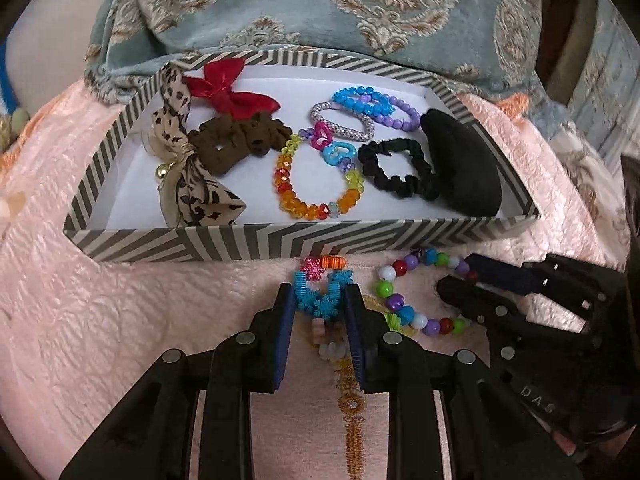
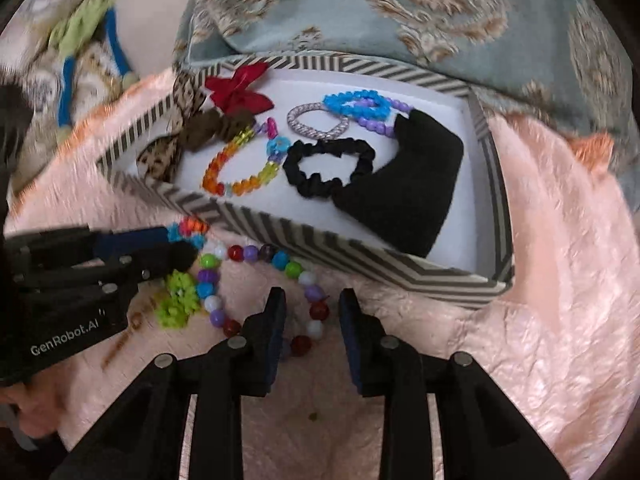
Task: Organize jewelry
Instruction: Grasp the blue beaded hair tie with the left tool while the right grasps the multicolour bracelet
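A striped shallow box (image 1: 280,240) (image 2: 360,264) lies on the pink bedspread and holds bows, scrunchies and bead bracelets. My left gripper (image 1: 320,300) is shut on a blue snowflake bracelet (image 1: 320,304) just in front of the box wall; it also shows in the right wrist view (image 2: 188,236). My right gripper (image 2: 312,308) is open, its fingers either side of one edge of a multicoloured round-bead bracelet (image 2: 260,280) (image 1: 420,292) lying on the bedspread. The right gripper shows at the right of the left wrist view (image 1: 460,284).
In the box: a red bow (image 1: 228,86), a leopard bow (image 1: 188,160), a brown scrunchie (image 1: 236,140), a black scrunchie (image 1: 400,168), a black pad (image 1: 464,164), an orange crystal bracelet (image 1: 316,184). A green hair tie (image 2: 178,300) lies beside the bead bracelet. A blue patterned cushion (image 1: 320,12) is behind.
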The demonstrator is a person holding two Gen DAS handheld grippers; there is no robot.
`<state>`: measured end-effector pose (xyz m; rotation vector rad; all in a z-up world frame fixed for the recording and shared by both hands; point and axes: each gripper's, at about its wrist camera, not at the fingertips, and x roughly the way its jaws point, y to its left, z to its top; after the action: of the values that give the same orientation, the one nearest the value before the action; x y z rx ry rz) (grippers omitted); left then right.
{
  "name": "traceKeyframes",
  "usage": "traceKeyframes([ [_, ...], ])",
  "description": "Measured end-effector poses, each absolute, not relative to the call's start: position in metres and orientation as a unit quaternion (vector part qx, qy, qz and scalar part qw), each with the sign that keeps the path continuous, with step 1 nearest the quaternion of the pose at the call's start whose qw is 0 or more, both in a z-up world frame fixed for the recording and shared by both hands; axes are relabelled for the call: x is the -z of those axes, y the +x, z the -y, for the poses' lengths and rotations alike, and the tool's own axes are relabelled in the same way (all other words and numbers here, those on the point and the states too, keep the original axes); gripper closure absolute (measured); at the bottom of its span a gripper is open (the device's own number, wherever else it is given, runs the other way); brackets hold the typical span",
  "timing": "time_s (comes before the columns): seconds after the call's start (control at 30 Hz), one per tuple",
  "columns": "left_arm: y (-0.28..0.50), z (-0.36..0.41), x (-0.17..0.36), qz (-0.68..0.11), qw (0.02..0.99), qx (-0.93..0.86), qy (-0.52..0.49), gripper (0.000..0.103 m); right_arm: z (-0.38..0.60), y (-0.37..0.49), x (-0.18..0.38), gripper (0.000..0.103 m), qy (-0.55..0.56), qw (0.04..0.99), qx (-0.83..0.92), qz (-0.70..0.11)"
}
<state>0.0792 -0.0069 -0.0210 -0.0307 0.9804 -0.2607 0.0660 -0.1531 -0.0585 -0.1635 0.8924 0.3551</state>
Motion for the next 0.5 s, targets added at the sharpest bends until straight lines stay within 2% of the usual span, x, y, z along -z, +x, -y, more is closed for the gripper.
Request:
traceKeyframes([
  [0.07, 0.078, 0.006, 0.02, -0.468, 0.875, 0.125, -0.008, 0.1, 0.153, 0.065, 0.058, 0.077, -0.082, 0.885, -0.167, -0.426],
  [0.17, 0.076, 0.001, 0.018, -0.47, 0.873, 0.13, -0.014, 0.101, 0.155, 0.061, 0.055, 0.092, -0.083, 0.887, -0.16, -0.425],
  [0.2, 0.074, -0.001, 0.015, -0.47, 0.873, 0.131, -0.016, 0.101, 0.158, 0.06, 0.053, 0.094, -0.073, 0.887, -0.16, -0.427],
  [0.5, 0.055, -0.018, -0.02, -0.438, 0.886, 0.149, -0.042, 0.101, 0.187, 0.035, 0.022, 0.094, 0.036, 0.888, -0.195, -0.415],
])
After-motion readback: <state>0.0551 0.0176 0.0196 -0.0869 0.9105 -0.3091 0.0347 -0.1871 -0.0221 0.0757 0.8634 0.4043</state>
